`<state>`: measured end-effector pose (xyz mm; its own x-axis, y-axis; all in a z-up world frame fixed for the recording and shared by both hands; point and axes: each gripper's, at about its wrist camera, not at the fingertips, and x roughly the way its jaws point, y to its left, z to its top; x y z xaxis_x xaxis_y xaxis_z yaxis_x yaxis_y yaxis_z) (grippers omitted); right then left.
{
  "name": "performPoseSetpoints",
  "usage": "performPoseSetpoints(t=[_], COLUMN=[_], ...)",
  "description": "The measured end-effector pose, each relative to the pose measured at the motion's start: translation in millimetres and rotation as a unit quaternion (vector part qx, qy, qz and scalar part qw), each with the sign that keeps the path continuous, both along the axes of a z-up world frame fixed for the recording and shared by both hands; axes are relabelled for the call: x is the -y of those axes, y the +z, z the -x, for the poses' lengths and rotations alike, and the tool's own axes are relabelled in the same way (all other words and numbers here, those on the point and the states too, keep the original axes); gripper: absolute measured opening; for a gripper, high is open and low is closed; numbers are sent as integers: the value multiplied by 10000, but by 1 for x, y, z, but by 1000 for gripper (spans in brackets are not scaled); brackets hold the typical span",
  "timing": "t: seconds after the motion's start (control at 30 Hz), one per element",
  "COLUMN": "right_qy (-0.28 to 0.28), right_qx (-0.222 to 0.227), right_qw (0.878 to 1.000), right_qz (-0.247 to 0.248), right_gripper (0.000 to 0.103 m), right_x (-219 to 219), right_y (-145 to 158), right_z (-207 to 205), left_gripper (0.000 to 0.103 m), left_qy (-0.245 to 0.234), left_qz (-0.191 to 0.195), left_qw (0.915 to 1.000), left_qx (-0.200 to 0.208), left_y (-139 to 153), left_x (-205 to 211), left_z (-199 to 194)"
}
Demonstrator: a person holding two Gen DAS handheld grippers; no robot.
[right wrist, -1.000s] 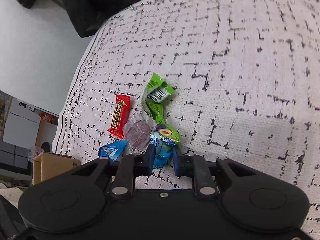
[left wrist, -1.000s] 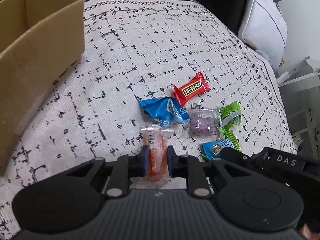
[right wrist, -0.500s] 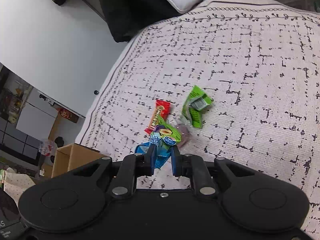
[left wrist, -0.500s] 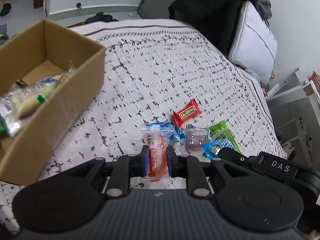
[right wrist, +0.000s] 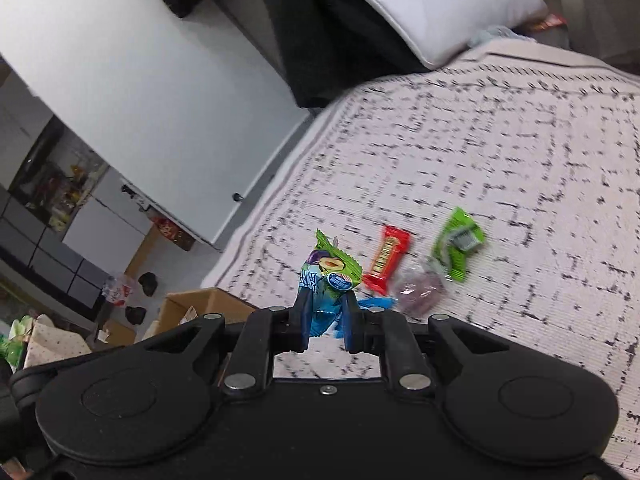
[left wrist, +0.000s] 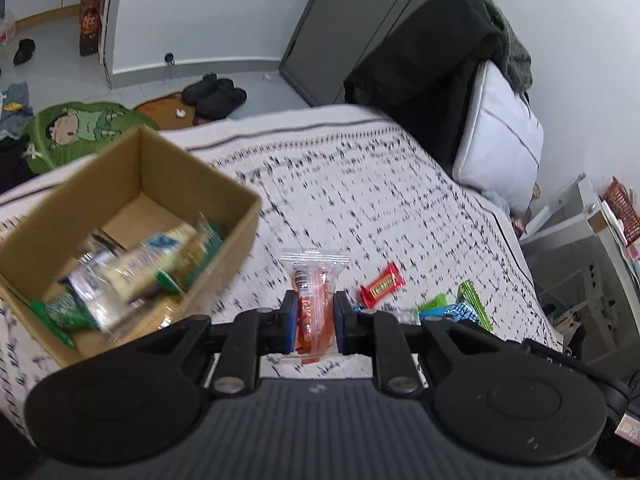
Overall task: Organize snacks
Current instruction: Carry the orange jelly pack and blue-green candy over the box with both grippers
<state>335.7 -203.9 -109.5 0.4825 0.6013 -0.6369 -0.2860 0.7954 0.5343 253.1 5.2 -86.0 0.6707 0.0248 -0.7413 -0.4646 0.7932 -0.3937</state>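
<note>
— Both packets have come up off the bed since a moment ago, and the cardboard box (left wrist: pixel 132 216) has swung into fuller view on the left.

— What is each side holding?

— The left gripper (left wrist: pixel 314 322) is pinching the orange snack packet (left wrist: pixel 314 300) by its lower half, so the clear sealed top stands free above the fingers. The right gripper (right wrist: pixel 326 320) is pinching the blue-green snack packet (right wrist: pixel 330 280) the same way, low down, with the printed end sticking up.

— Why lift them clear like that?

— I'd say to carry them over the box wall without dragging on the bedspread (left wrist: pixel 360 200). The box sits just left of the left gripper, and its near end already holds several wrapped snacks.

— And what's left on the bed?

— Just beyond the grippers, to the right: a red bar (right wrist: pixel 390 258), a clear packet with something purple (right wrist: pixel 420 290), a green wrapper (right wrist: pixel 456 246) and a scrap of blue wrapper (right wrist: pixel 374 302), lying close together. Farther off, a white pillow (left wrist: pixel 500 136) leans at the head of the bed with dark clothing (left wrist: pixel 420 48) draped beside it.
</note>
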Motion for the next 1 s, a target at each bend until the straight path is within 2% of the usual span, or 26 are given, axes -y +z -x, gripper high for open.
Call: performPoseSetpoints(t=[0.2,0.4,0.67,1.0], right_qy=[208,376,450,719], right_qx=[250,470,643,755], right_qw=[9995,9982,9969,9942], right_qz=[-64,-73,28,263], right_gripper=[15,15,15,15], right_x=[-22,-43,-70,-109], right_y=[15,25,32,27], right_z=[9,22,33,43], left_gripper=[18,18,18,18], left_qy=[134,280,381,518], left_qz=[-119,-128,-30,153], left_qw=[9998,9993,9990,9985], left_qx=[123,190,213,114], left_y=[19,25,21,4], left_x=[-25,-51,-80,-122], left_z=[16,29,40,46])
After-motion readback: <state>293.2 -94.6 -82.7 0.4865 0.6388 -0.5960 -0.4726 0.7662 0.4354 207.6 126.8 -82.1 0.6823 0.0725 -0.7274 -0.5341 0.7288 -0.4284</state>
